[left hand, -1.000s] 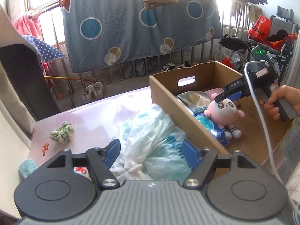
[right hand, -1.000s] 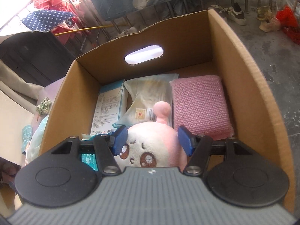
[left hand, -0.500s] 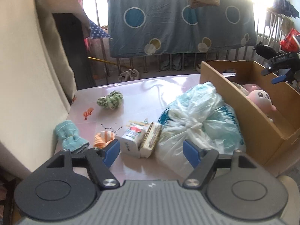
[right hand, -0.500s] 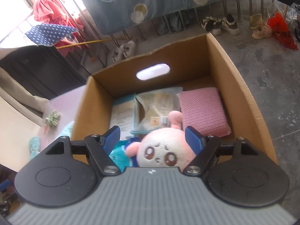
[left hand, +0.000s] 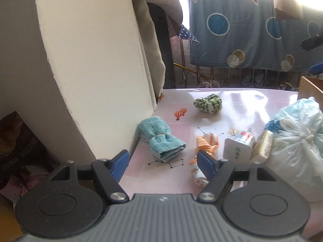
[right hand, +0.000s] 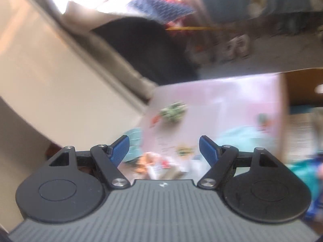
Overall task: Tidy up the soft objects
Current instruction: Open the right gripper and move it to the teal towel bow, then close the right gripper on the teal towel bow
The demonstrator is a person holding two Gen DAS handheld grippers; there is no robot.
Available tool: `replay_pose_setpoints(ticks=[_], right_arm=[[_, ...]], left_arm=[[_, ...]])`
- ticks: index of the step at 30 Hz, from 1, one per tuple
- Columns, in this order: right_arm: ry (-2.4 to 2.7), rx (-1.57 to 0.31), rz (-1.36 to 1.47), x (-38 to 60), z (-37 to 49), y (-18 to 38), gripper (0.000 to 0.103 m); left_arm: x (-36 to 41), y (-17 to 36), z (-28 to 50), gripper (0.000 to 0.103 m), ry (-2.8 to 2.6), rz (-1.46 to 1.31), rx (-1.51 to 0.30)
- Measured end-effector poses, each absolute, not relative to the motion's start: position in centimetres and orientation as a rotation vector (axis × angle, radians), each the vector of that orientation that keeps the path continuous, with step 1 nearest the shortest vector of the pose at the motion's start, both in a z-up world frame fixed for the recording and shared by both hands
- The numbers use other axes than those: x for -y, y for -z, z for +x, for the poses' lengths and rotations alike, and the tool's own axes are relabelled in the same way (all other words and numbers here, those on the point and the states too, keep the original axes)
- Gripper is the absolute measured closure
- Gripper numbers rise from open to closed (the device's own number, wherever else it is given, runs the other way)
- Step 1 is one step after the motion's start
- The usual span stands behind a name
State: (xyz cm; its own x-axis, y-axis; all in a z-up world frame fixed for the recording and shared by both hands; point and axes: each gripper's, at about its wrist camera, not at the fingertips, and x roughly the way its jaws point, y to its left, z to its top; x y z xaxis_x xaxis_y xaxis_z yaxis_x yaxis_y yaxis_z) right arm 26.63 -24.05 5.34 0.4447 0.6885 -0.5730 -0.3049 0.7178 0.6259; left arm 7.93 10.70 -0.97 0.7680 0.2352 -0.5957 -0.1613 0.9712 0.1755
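My left gripper (left hand: 163,160) is open and empty, low over the near left of the pink table (left hand: 238,104). A rolled teal towel (left hand: 161,139) lies just ahead of it. An orange striped cloth (left hand: 206,144) lies by its right finger. A green patterned cloth ball (left hand: 208,102) sits farther back. My right gripper (right hand: 164,148) is open and empty above the table; its view is blurred. The green cloth ball (right hand: 173,111) and the cardboard box (right hand: 298,88) show there.
A white carton (left hand: 239,147), a brush (left hand: 262,147) and a tied plastic bag (left hand: 296,137) lie right of the cloths. The box corner (left hand: 308,86) is at far right. A white pillar (left hand: 90,60) stands at the table's left edge.
Both grippers have swung left, away from the box and toward the cloths on the table. The right gripper has left the pink plush in the box and stands open.
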Motion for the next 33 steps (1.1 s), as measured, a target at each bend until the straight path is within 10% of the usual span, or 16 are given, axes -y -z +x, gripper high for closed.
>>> replay_pose_setpoints(ticks=[20, 33], right_arm=[[-0.822, -1.332, 0.435, -5.9, 39.4, 12.0, 0.043], [-0.847, -1.368, 0.325, -7.0, 37.8, 13.8, 0.075]], left_arm=[[-14.6, 8.6, 18.1, 0.03, -0.191, 0.038, -0.803], [-14.9, 10.6, 19.3, 0.094, -0.198, -0.019, -0.875]])
